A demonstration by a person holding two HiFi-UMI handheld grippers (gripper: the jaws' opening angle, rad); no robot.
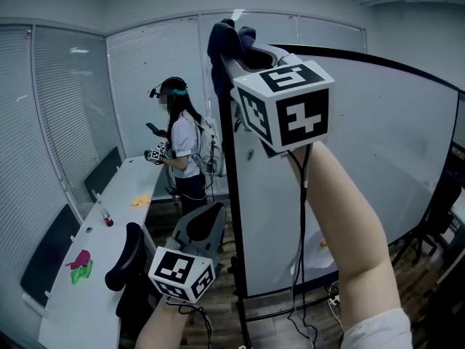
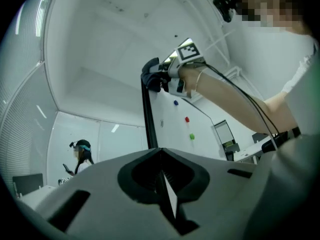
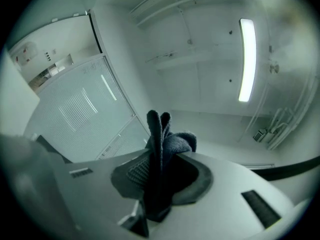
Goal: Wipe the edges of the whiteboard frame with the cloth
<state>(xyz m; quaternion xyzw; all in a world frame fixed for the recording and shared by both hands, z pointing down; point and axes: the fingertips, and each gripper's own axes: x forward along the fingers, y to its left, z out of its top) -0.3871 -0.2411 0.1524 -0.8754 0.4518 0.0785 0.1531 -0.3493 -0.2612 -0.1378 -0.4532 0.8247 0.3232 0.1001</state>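
Note:
The whiteboard [image 1: 363, 158] stands upright on a stand, with a black frame [image 1: 228, 195] around it. My right gripper [image 1: 251, 58] is raised to the board's top left corner and is shut on a dark blue cloth [image 1: 227, 41], which lies bunched over that corner. In the right gripper view the cloth [image 3: 167, 144] sticks up from between the jaws of that gripper [image 3: 159, 176]. The left gripper view shows the cloth [image 2: 152, 76] at the top of the frame post [image 2: 147, 124]. My left gripper [image 1: 182, 273] hangs low in front of the stand; its jaws [image 2: 162, 176] are shut with nothing between them.
A person [image 1: 182, 144] stands at the back beside a long white table [image 1: 109, 246] that bears pink and green cloths [image 1: 80, 264], a small bottle [image 1: 107, 220] and a yellow item [image 1: 140, 202]. Office chairs [image 1: 200, 227] stand by the board's foot. Cables [image 1: 320, 304] lie on the floor.

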